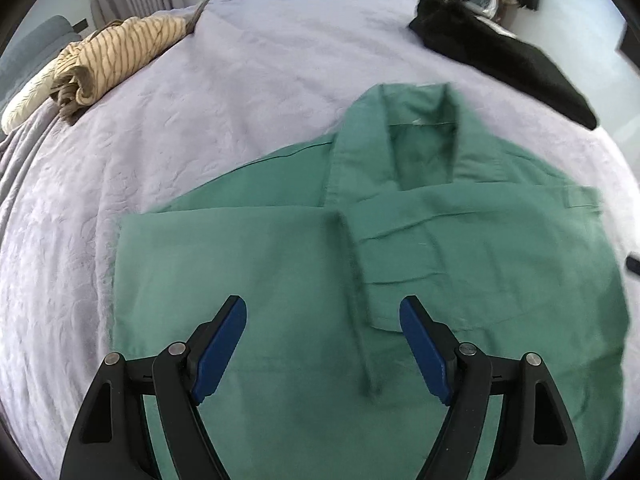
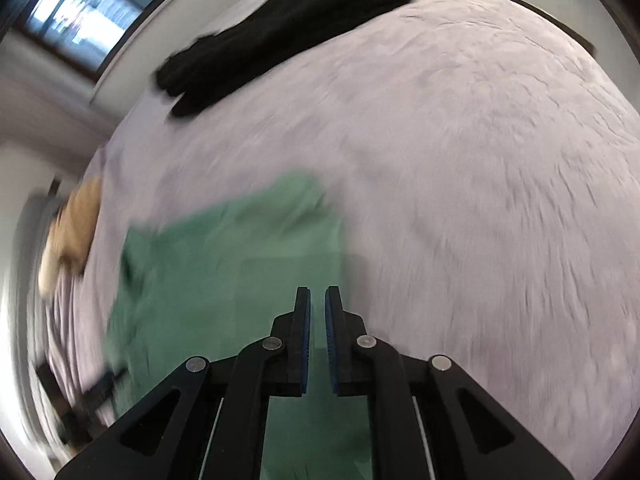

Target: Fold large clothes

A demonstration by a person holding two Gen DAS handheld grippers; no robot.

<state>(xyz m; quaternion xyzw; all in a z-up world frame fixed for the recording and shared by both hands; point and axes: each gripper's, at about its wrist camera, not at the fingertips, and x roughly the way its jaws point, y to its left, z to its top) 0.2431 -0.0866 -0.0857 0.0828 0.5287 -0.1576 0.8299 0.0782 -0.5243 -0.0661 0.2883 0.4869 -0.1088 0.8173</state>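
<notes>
A large green collared shirt (image 1: 440,240) lies flat on the pale lilac bed cover (image 1: 240,80), collar (image 1: 420,128) at the far end. Its left side is folded inward, leaving a straight edge down the middle. My left gripper (image 1: 322,304) hovers over the shirt's near part, open wide, with nothing between its blue pads. In the blurred right wrist view, my right gripper (image 2: 317,292) is above the shirt's (image 2: 224,264) right edge. Its jaws stand nearly together with only a thin slit, and no cloth shows between them.
A black garment (image 1: 500,52) lies at the bed's far right corner, also seen as the black garment (image 2: 280,28) in the right wrist view. A beige striped garment (image 1: 112,56) is bunched at the far left edge. Curtains and hanging clothes stand beyond the bed.
</notes>
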